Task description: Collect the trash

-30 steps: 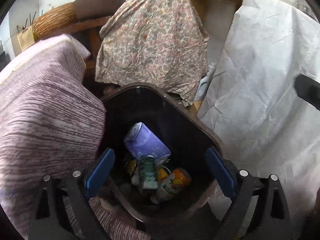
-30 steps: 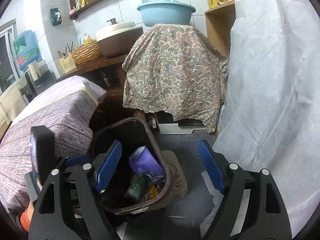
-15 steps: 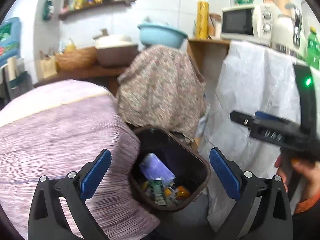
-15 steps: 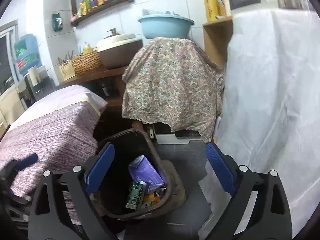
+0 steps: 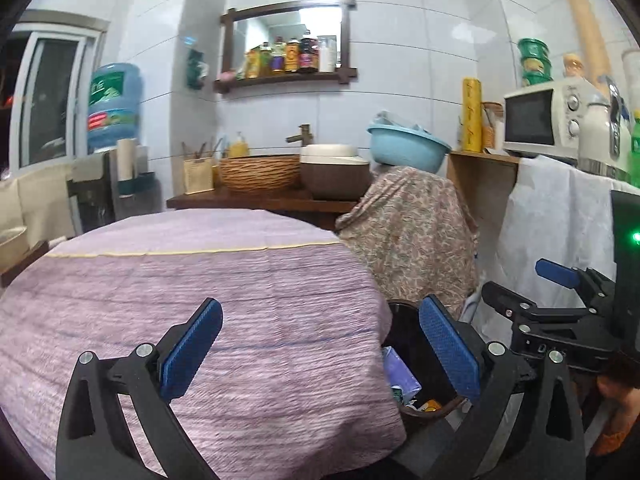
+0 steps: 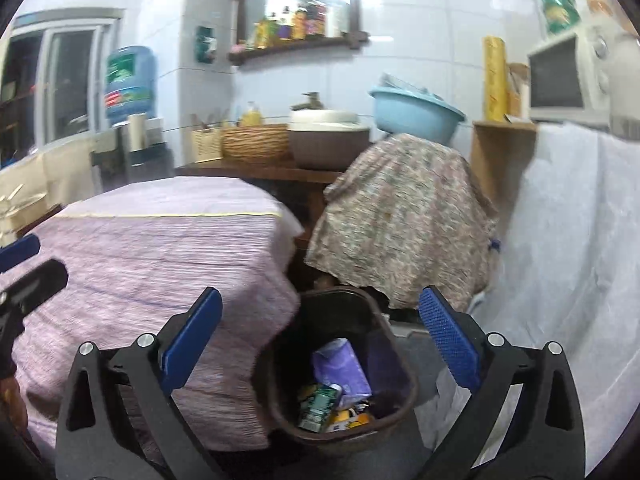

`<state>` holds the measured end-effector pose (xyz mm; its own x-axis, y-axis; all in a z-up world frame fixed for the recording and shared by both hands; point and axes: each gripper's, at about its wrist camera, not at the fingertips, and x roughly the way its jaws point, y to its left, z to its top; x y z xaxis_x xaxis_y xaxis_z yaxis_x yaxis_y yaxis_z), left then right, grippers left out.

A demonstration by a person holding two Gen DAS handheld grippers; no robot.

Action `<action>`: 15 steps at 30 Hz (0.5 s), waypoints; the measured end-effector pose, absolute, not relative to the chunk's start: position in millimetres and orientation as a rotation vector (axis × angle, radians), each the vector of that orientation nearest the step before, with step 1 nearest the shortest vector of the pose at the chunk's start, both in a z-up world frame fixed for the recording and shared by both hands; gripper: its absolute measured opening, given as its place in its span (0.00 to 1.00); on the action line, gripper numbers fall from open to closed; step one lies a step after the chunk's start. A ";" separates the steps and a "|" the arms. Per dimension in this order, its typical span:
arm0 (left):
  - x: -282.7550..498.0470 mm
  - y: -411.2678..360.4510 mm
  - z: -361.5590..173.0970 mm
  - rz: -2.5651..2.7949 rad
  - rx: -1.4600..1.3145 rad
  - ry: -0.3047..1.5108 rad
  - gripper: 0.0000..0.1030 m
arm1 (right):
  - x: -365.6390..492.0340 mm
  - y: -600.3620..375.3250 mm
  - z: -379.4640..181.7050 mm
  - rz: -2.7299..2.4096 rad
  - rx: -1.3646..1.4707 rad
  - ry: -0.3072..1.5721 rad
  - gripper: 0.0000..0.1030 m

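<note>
Both tongs empty: left gripper wide; right gripper opening, nothing betw. jaws. Both have lifted away from trash bin, now below/ahead of right tongs. Trash inside; drop looks complete.

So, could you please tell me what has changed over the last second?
Both grippers pulled up and away from the trash bin: the left gripper now faces the purple-covered table, and the right gripper has its jaws opening, nothing between them. The trash in the bin stayed put.
</note>
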<state>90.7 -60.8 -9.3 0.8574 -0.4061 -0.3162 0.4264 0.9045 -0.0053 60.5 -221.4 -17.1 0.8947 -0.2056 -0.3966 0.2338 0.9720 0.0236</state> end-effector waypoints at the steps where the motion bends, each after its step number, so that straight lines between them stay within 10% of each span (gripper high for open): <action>1: 89.3 -53.8 -9.2 -0.416 0.056 0.318 0.95 | 59.4 -216.5 -15.7 -0.220 0.063 0.397 0.94; 15: 36.7 2.3 2.3 -0.239 -0.005 0.209 0.95 | -3.7 -159.1 4.4 -0.118 0.007 0.245 0.94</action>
